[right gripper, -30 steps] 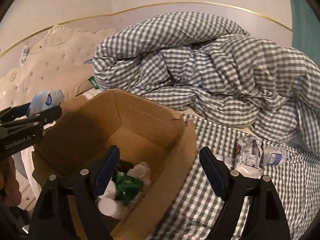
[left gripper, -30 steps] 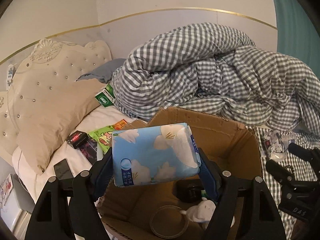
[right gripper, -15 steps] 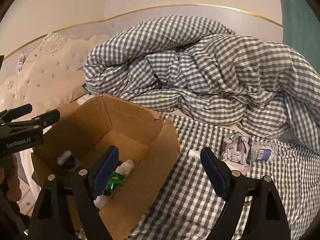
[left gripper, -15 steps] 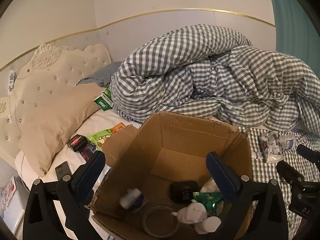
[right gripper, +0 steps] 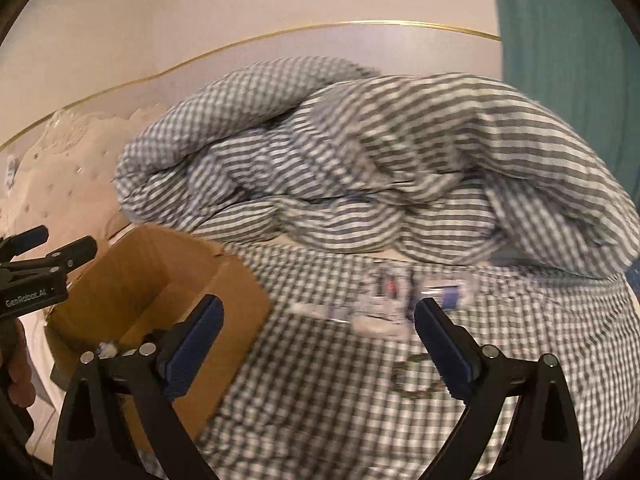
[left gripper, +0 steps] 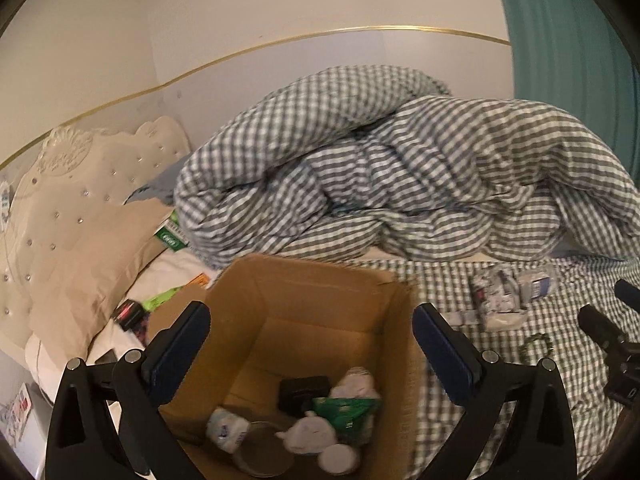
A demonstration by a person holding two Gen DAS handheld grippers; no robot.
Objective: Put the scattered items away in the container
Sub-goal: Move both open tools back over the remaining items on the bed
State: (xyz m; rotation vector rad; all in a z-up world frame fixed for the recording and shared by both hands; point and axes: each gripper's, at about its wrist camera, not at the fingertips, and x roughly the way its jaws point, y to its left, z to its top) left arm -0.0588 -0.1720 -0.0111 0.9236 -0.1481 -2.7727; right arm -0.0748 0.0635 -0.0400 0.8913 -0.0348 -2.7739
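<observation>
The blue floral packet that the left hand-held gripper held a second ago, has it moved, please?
Yes. It has dropped from between the pads into the cardboard box, where the packet now lies near the front left corner.

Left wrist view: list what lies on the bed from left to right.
Beige pillow → cardboard box → crumpled plastic bottle → right tongs.

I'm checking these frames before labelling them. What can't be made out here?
- Right wrist view: clutter on the checked sheet is motion-blurred.
- Left wrist view: pack labels in the cardboard box are too small to read.
- Left wrist view: items by the pillow are partly behind the box flap.
</observation>
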